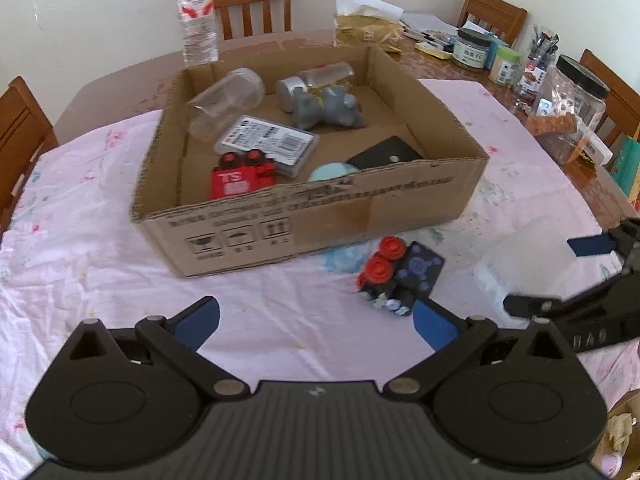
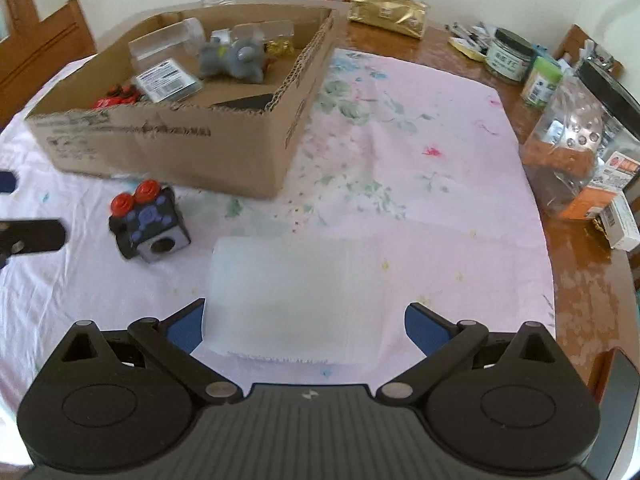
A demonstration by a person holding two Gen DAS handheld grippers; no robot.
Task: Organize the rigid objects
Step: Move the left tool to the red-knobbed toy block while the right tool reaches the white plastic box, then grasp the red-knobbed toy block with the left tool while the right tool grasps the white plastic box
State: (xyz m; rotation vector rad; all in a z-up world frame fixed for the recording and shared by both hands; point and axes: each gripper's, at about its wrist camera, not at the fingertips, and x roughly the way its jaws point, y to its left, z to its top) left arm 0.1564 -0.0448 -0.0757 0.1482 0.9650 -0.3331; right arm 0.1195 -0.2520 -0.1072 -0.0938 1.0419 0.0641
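A cardboard box [image 1: 320,208] [image 2: 168,148] stands on the pink cloth and holds a clear jar [image 1: 224,100], a grey toy figure [image 1: 328,108], a flat packaged case [image 1: 268,144], a red toy [image 1: 240,180] and other pieces. A black toy block with red knobs [image 1: 396,276] [image 2: 150,224] lies on the cloth in front of the box. My left gripper [image 1: 316,320] is open and empty, just near of that block. My right gripper [image 2: 304,320] [image 1: 568,272] is open around a translucent white plastic container [image 2: 296,300] [image 1: 528,264] that rests on the cloth between its fingers.
A water bottle [image 1: 196,12] stands behind the box. A gold tissue pack [image 2: 388,12], jars [image 2: 508,56], a large clear canister [image 2: 576,136] and small cartons [image 2: 616,216] crowd the table's right side. Wooden chairs [image 1: 252,0] ring the table.
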